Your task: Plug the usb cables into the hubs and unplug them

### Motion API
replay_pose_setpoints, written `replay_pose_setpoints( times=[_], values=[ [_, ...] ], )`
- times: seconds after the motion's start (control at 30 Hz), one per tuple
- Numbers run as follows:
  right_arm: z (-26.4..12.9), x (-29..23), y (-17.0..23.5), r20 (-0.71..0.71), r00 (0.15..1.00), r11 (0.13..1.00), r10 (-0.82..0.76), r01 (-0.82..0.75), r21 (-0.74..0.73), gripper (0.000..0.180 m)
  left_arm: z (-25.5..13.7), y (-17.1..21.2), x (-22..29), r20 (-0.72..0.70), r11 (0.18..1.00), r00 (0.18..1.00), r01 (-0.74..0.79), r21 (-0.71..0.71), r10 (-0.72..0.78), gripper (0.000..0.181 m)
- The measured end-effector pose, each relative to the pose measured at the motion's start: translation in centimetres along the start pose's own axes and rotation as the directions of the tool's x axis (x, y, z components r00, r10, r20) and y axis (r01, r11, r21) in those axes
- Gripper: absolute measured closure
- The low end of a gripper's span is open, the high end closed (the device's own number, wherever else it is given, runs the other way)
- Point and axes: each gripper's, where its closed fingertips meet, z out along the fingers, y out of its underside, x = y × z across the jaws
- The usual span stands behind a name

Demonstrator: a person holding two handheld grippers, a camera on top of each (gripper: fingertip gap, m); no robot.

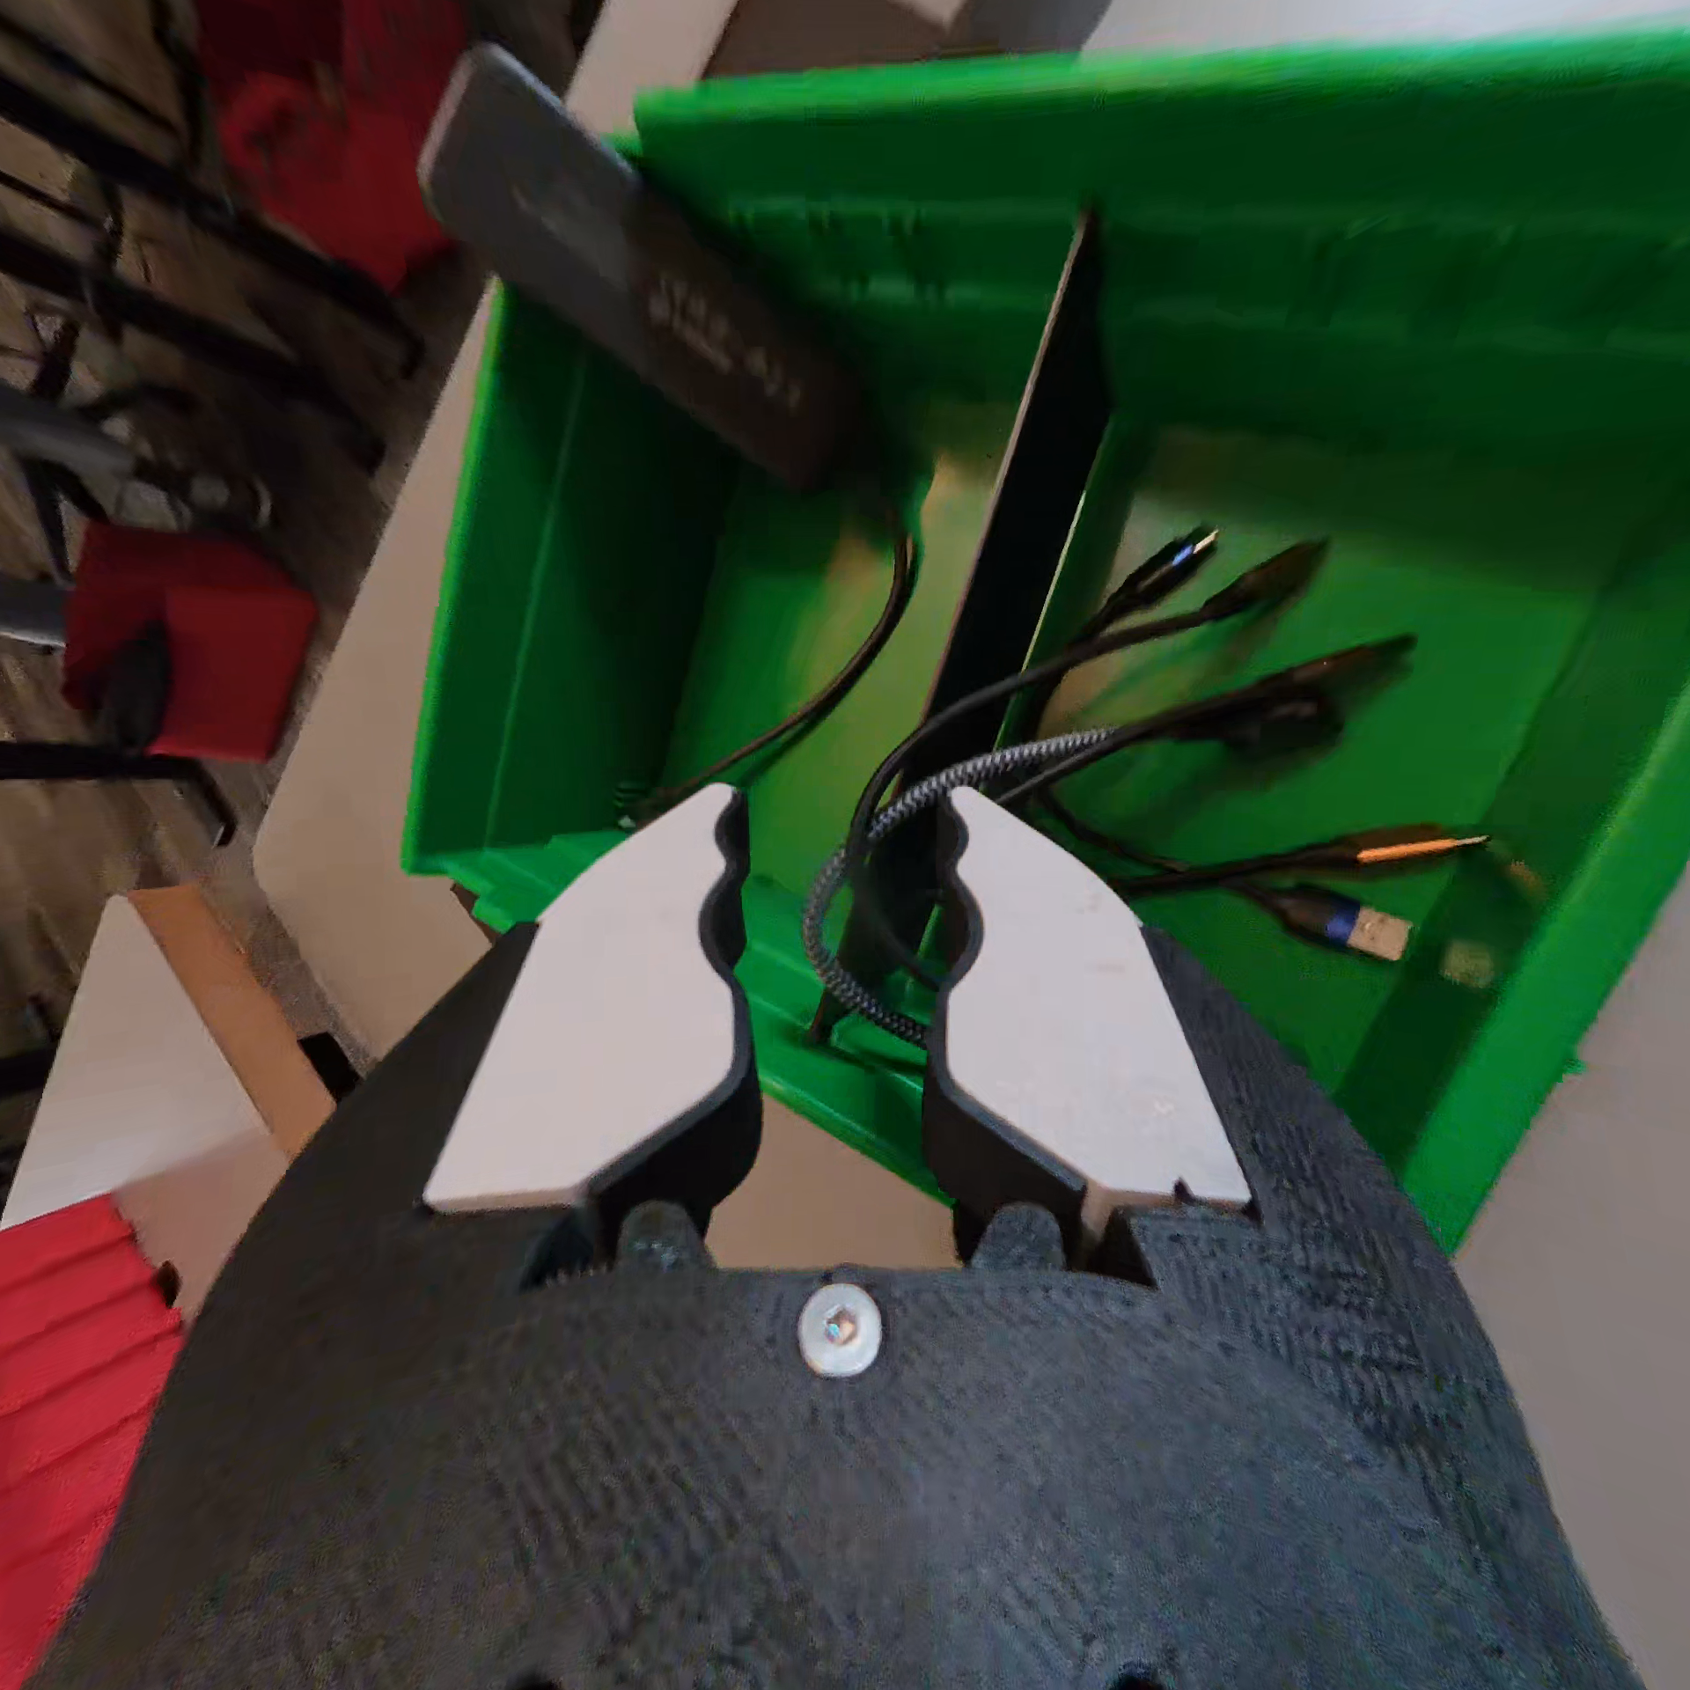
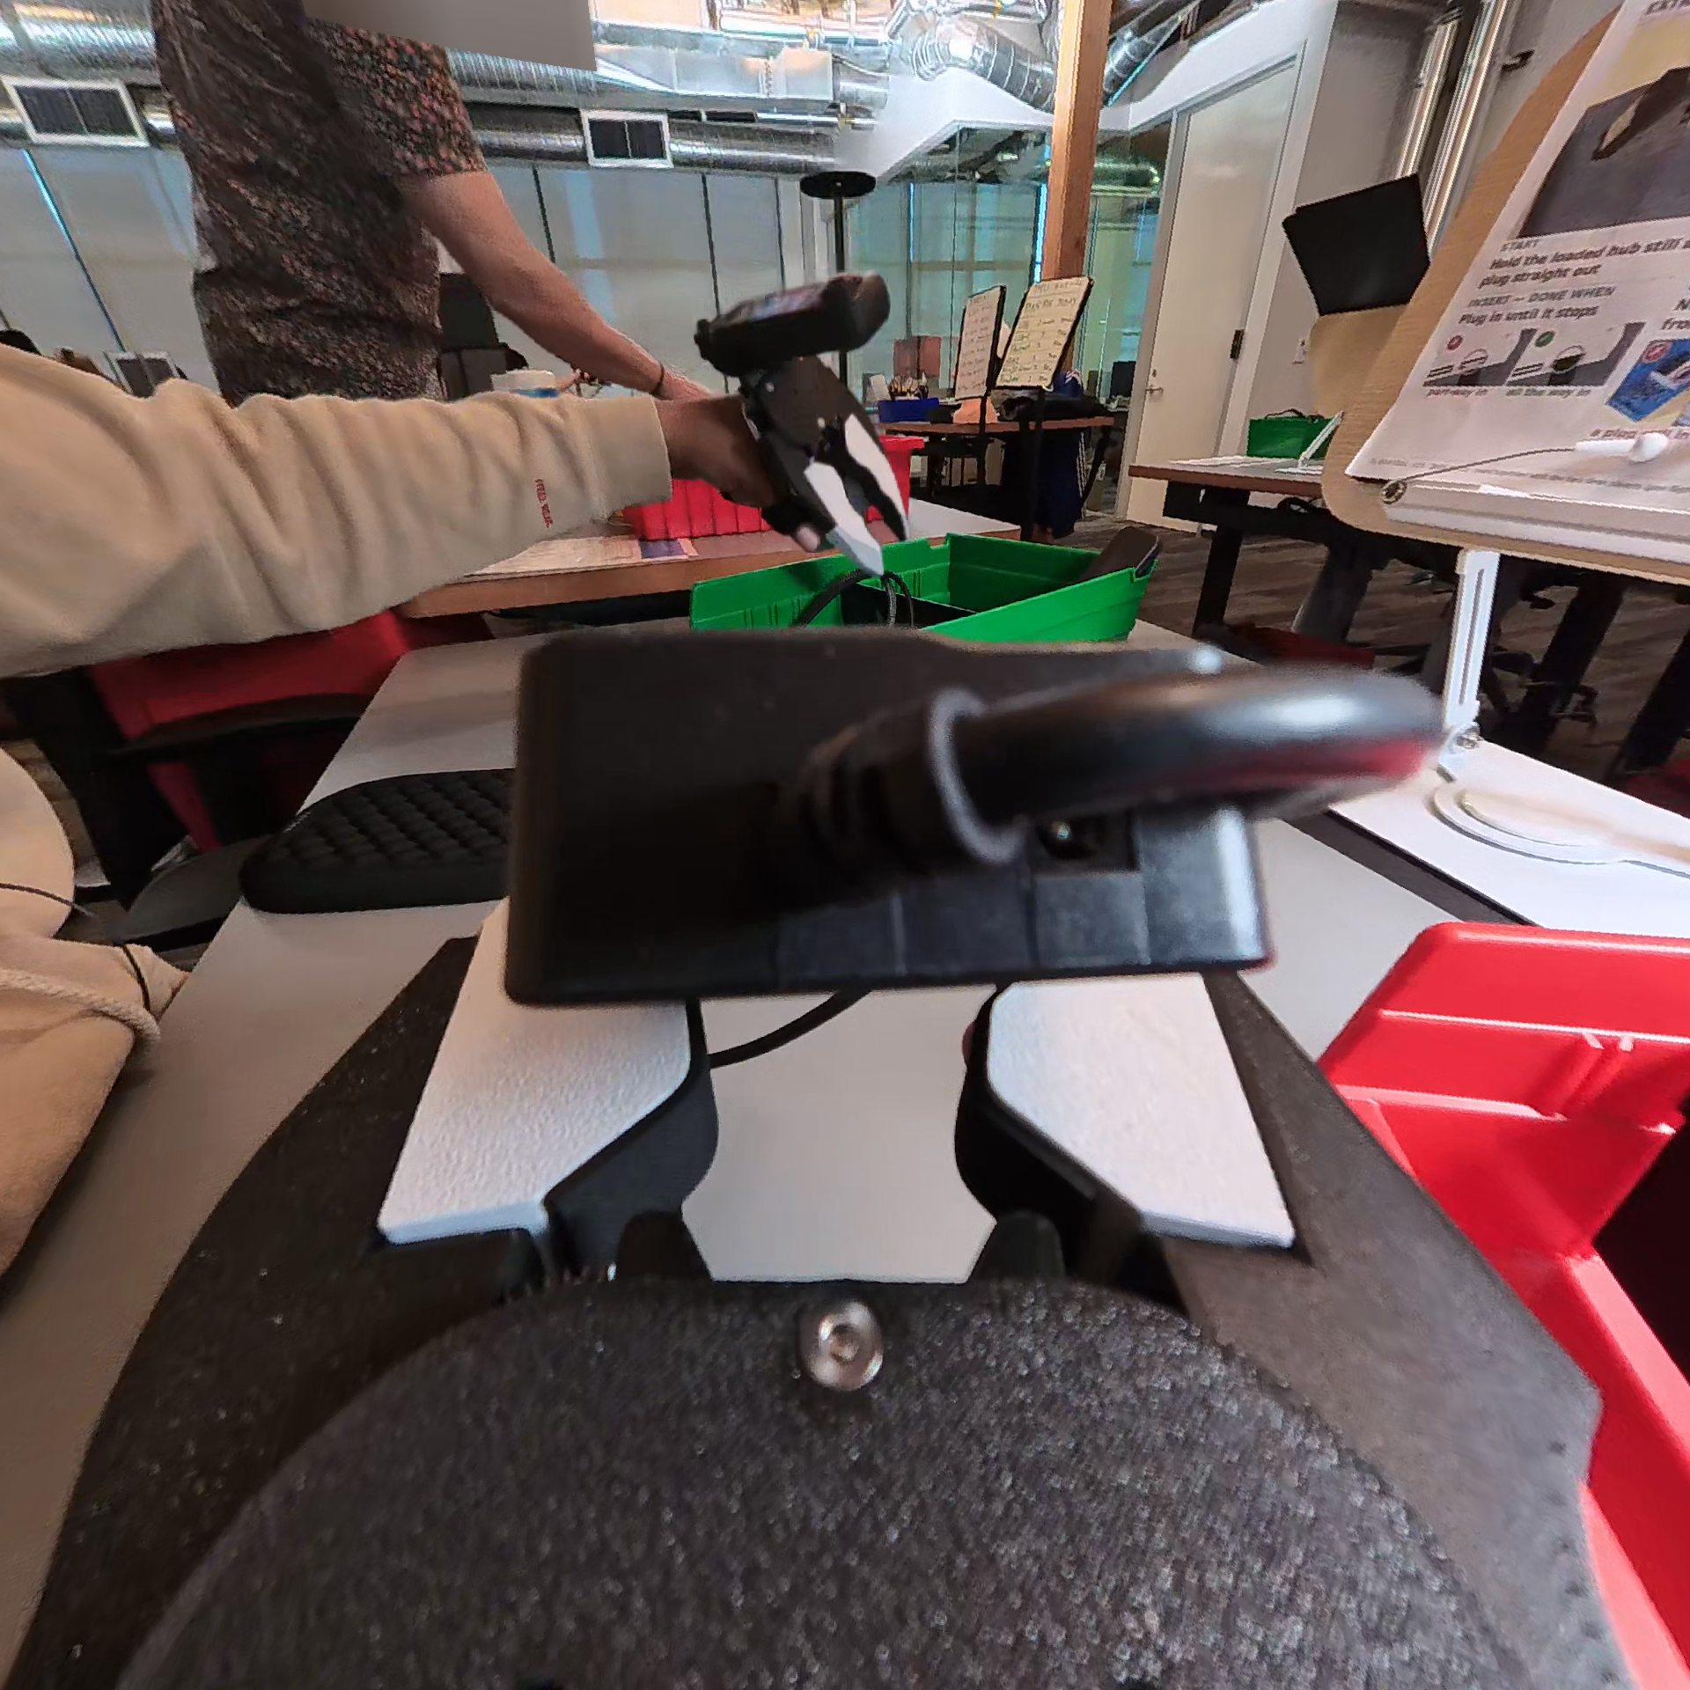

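Right gripper [image 2: 837, 997] jaws clenched on black hub [image 2: 732, 805]; left gripper [image 1: 846, 878] jaws released above cables [image 1: 1189, 722] in green bin [image 1: 1280, 274]. Risk: tangled cables drag neighbours out.

Open-plan office used as a workspace

Exposed ceiling ducts [image 2: 567, 78], glass partition walls [image 2: 640, 265], rows of desks [image 2: 1216, 475], whiteboards on stands [image 2: 1042, 334], red chairs [image 1: 197, 631].
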Motion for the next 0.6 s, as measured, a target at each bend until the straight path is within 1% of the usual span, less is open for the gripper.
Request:
replay_pose_setpoints(
  times=[0.1, 0.17, 0.27, 0.43, 0.6],
  values=[
    [-0.1, 0.2, 0.0, -0.01, 1.0, 1.0, 0.007, -0.007, 0.003, 0.119, 1.2, 0.8, 0.3, -0.012, 1.0, 1.0, 0.011, -0.018, -0.011, 0.148],
    [-0.2, 0.4, 0.0, -0.014, 1.0, 1.0, 0.016, -0.016, 0.004, 0.119, 1.6, 0.8, 0.5, -0.014, 1.0, 1.0, 0.011, -0.014, -0.011, 0.159],
    [-0.2, 0.5, 0.1, -0.019, 1.0, 1.0, 0.02, -0.02, 0.002, 0.119, 1.7, 0.4, 0.8, -0.012, 1.0, 1.0, -0.004, 0.005, 0.004, 0.172],
    [-0.1, 0.5, 0.2, -0.021, 1.0, 1.0, 0.019, -0.019, -0.006, 0.119, 0.8, -0.4, 0.4, 0.062, 0.999, 0.997, -0.039, 0.032, 0.037, 0.175],
    [0.0, 0.5, 0.3, -0.02, 1.0, 1.0, 0.021, -0.022, -0.009, 0.119, -0.9, -1.3, 0.4, 0.098, 0.997, 0.994, -0.056, 0.054, 0.05, 0.177]
  ],
)
